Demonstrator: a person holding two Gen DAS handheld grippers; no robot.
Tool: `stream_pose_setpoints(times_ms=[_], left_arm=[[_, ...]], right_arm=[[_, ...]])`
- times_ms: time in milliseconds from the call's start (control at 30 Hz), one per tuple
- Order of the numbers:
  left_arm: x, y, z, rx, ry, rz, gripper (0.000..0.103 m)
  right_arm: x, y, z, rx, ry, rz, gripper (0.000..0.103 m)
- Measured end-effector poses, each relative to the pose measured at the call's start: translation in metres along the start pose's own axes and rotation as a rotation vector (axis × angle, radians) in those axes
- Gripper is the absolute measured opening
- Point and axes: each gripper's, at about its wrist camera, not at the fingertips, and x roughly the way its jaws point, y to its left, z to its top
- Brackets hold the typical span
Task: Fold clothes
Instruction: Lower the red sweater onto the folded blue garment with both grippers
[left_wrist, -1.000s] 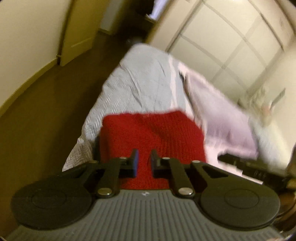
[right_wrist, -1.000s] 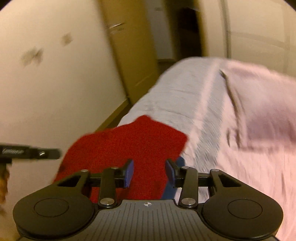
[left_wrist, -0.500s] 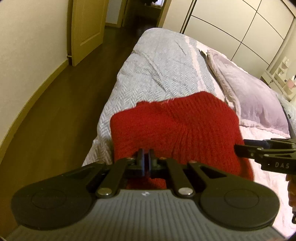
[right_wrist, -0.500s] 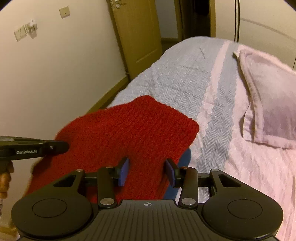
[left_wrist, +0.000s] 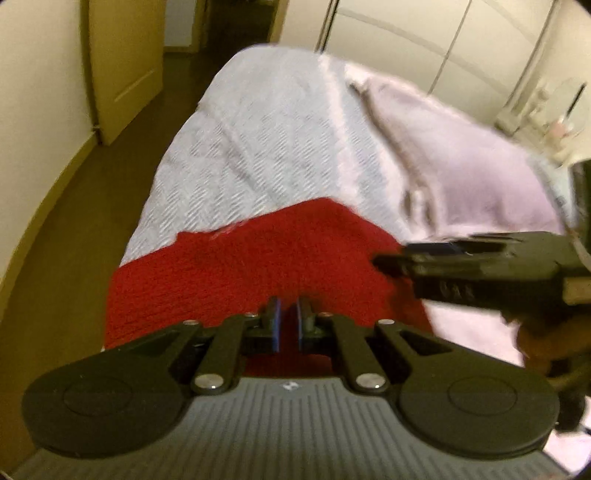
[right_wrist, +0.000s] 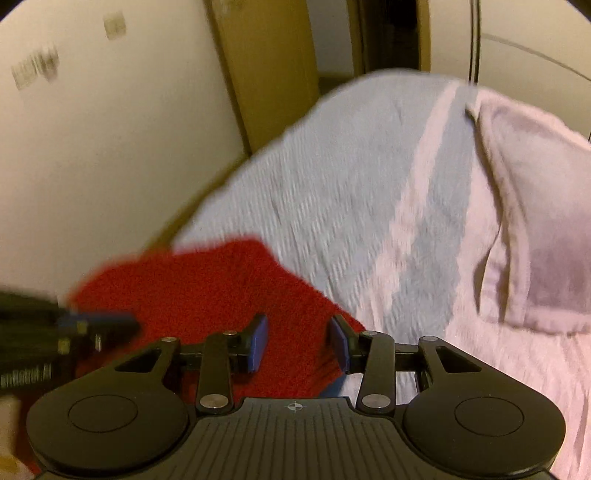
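Home bedroom. Made bed w/ grey herringbone bedspread (left_wrist: 258, 147) and pale pink pillow (left_wrist: 472, 173), tan door (left_wrist: 125, 62) open to a dark hallway. Paneled wardrobe doors (left_wrist: 443, 48) behind, wood floor (left_wrist: 92, 206) beside bed.

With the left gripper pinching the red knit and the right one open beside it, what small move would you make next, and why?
Probably close the right gripper on the red knit garment. Its jaws stand apart with red fabric between them, while the left gripper already pinches the near edge. A grip on both sides should let the garment be lifted evenly above the bed for folding.
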Motion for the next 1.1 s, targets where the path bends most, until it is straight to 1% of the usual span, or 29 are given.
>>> stream_pose_setpoints(times_ms=[67, 233, 333, 400, 467, 600, 633, 700, 767, 833, 867, 967, 1000, 1100], left_arm=[[0.000, 0.001, 0.001, -0.002, 0.004, 0.013, 0.005], [-0.001, 0.004, 0.004, -0.006, 0.014, 0.046, 0.005], [-0.001, 0.006, 0.005, -0.009, 0.021, 0.066, 0.005], [-0.015, 0.010, 0.005, -0.011, 0.008, 0.099, 0.005], [-0.027, 0.016, 0.000, -0.022, 0.016, 0.127, 0.005], [-0.044, 0.022, -0.016, -0.045, 0.043, 0.137, 0.005], [-0.043, 0.023, -0.021, -0.045, 0.055, 0.139, 0.005], [-0.032, 0.026, -0.030, -0.040, 0.089, 0.135, 0.006], [-0.028, 0.030, -0.030, -0.045, 0.082, 0.137, 0.007], [-0.025, 0.033, -0.028, -0.050, 0.070, 0.141, 0.007], [-0.023, 0.035, -0.027, -0.053, 0.065, 0.142, 0.007], [-0.047, 0.033, -0.028, -0.052, 0.028, 0.141, 0.007], [-0.056, 0.031, -0.032, -0.059, 0.028, 0.138, 0.007], [-0.078, 0.026, -0.045, -0.087, 0.040, 0.137, 0.007]], right_arm=[[0.008, -0.003, -0.006, 0.024, -0.005, -0.002, 0.042], [0.004, -0.008, -0.001, 0.041, -0.011, 0.012, 0.042], [-0.022, -0.011, 0.002, 0.088, -0.036, 0.026, 0.042], [-0.040, -0.008, 0.001, 0.106, -0.014, 0.037, 0.042], [-0.056, 0.001, -0.003, 0.105, 0.022, 0.049, 0.042], [-0.084, 0.024, -0.015, 0.105, 0.067, 0.088, 0.042], [-0.087, 0.029, -0.018, 0.107, 0.071, 0.103, 0.042], [-0.085, 0.039, -0.023, 0.108, 0.081, 0.125, 0.042], [-0.067, 0.047, -0.030, 0.089, 0.128, 0.117, 0.042], [-0.054, 0.048, -0.038, 0.085, 0.118, 0.108, 0.042], [-0.056, 0.047, -0.038, 0.088, 0.105, 0.114, 0.042], [-0.080, 0.045, -0.038, 0.108, 0.082, 0.118, 0.042], [-0.088, 0.044, -0.038, 0.115, 0.074, 0.119, 0.042], [-0.115, 0.048, -0.053, 0.135, 0.067, 0.149, 0.042]])
